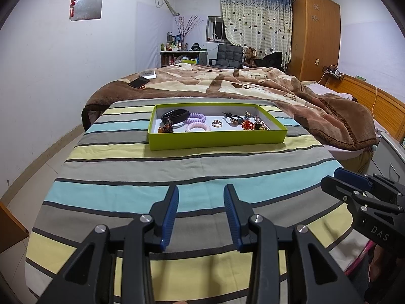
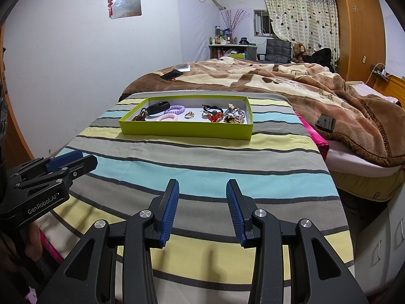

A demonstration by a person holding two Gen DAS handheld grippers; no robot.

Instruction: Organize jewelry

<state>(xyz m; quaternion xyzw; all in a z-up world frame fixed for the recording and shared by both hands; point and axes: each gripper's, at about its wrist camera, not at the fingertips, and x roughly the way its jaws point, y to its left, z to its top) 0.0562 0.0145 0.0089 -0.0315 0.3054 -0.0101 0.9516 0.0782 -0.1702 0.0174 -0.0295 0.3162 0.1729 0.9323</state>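
Although every piece of jewelry in view sits inside the green tray (image 1: 217, 141), nothing shows whether the sorting has started or is over. That tray rests on the striped cloth (image 1: 177, 174) well ahead of both grippers. Inside it, a black band (image 1: 176, 114) and two coiled hair ties, one purple (image 1: 195, 118) and one pink (image 1: 198, 127), lie toward the left; a small gold ring (image 1: 217, 123) sits alone near the middle; a black hair tie (image 1: 231, 118) and a cluster of red and gold pieces (image 1: 253, 124) crowd the right end. The left gripper (image 1: 201, 212) hangs over the near stripes with its jaws spread wide and nothing between them, and the right gripper (image 2: 202, 207) does the same beside it. My judgement: the pieces are gathered but loosely mixed, the right-hand cluster especially tangled, so separating them may be what is left, if anything.
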